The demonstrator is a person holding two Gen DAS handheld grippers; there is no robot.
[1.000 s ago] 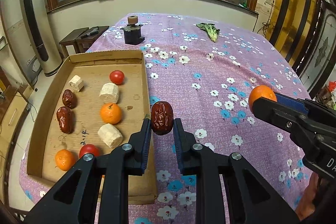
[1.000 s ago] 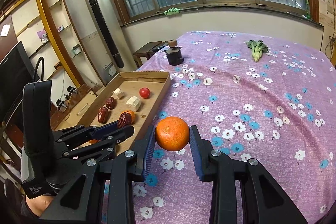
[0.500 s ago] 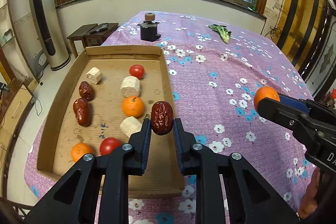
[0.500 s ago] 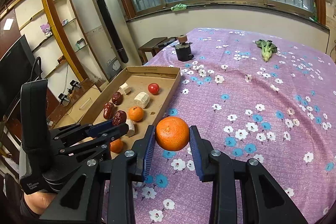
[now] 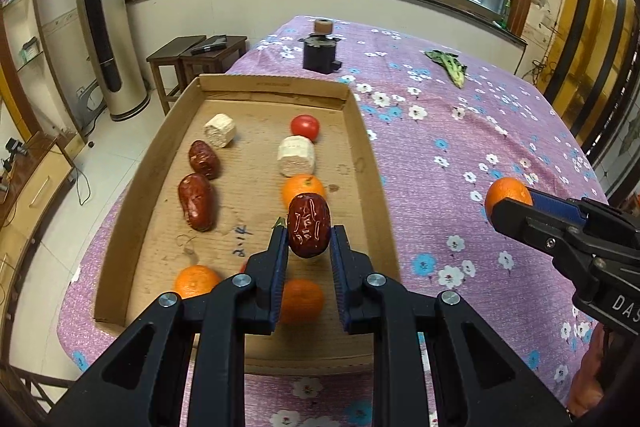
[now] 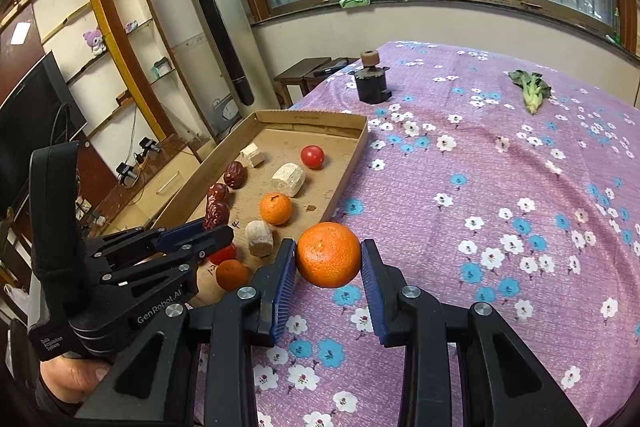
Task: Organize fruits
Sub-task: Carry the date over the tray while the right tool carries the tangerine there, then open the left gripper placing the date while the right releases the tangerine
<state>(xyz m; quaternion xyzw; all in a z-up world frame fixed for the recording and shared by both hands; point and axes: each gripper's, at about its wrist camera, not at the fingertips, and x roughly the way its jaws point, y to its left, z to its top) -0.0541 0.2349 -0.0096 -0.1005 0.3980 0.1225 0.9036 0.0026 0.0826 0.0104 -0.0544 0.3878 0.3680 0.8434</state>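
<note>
My left gripper (image 5: 309,239) is shut on a red date (image 5: 309,224) and holds it above the cardboard tray (image 5: 372,163). The tray holds two more dates (image 5: 197,201), several oranges (image 5: 303,189), a tomato (image 5: 305,126) and pale root chunks (image 5: 297,155). My right gripper (image 6: 329,259) is shut on an orange (image 6: 329,254), held over the purple cloth just right of the tray's right wall (image 6: 348,171). The right gripper's orange also shows in the left wrist view (image 5: 507,194).
A flowered purple cloth (image 6: 500,195) covers the table. A black block with a wooden knob (image 6: 372,77) stands at the far end, a leafy green (image 6: 530,91) to its right. A dark side table (image 5: 196,55) and a tall air conditioner (image 5: 100,19) stand beyond the table's left edge.
My left gripper has moved left with the date, from beside the tray's right wall to over the tray's inside. My right gripper has kept the orange and shifted slightly toward the tray.
</note>
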